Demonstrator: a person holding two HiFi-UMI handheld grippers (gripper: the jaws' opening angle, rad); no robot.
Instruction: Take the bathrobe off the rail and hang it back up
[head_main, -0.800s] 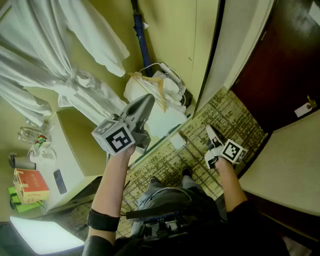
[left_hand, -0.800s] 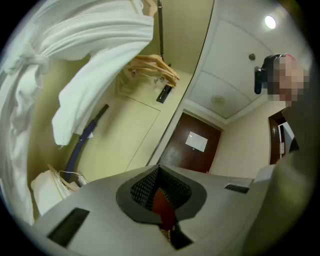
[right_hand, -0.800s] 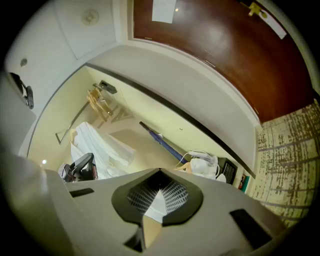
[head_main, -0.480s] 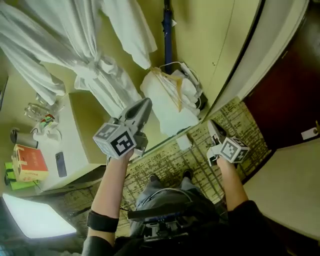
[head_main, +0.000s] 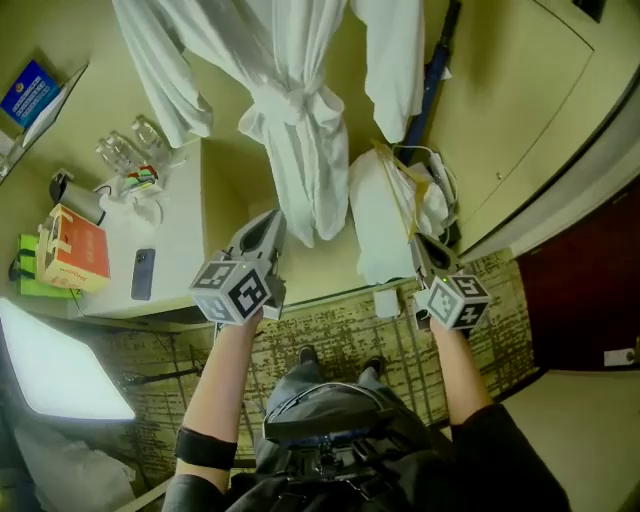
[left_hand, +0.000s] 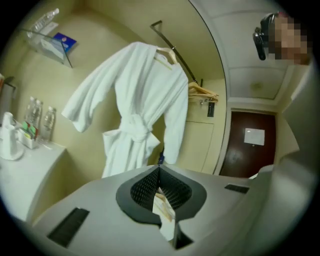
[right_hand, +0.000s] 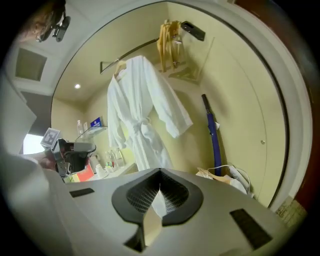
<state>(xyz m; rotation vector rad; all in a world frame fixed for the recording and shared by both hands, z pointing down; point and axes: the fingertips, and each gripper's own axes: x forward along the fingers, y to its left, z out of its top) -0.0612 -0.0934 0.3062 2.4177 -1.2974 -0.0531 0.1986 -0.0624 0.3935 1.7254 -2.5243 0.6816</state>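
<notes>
The white bathrobe (head_main: 300, 130) hangs on a wooden hanger from the wall rail (left_hand: 172, 45), its belt tied at the waist. It fills the middle of the left gripper view (left_hand: 135, 105) and shows in the right gripper view (right_hand: 140, 110). Both grippers are held low in front of it and well short of it. My left gripper (head_main: 273, 218) points at the robe's hem, shut with nothing in it. My right gripper (head_main: 418, 244) is beside it on the right, also shut and empty.
A white bag with wooden hangers on top (head_main: 385, 215) sits on the floor under the robe, with a blue umbrella (head_main: 432, 75) leaning behind it. A white counter (head_main: 175, 240) at left carries glasses, a phone and an orange box. Spare hangers (right_hand: 167, 42) hang further along the rail. A dark door (head_main: 580, 290) stands at right.
The head view has swung round, so the robe now hangs straight ahead above both grippers instead of at upper left. Both grippers remain shut and low.
</notes>
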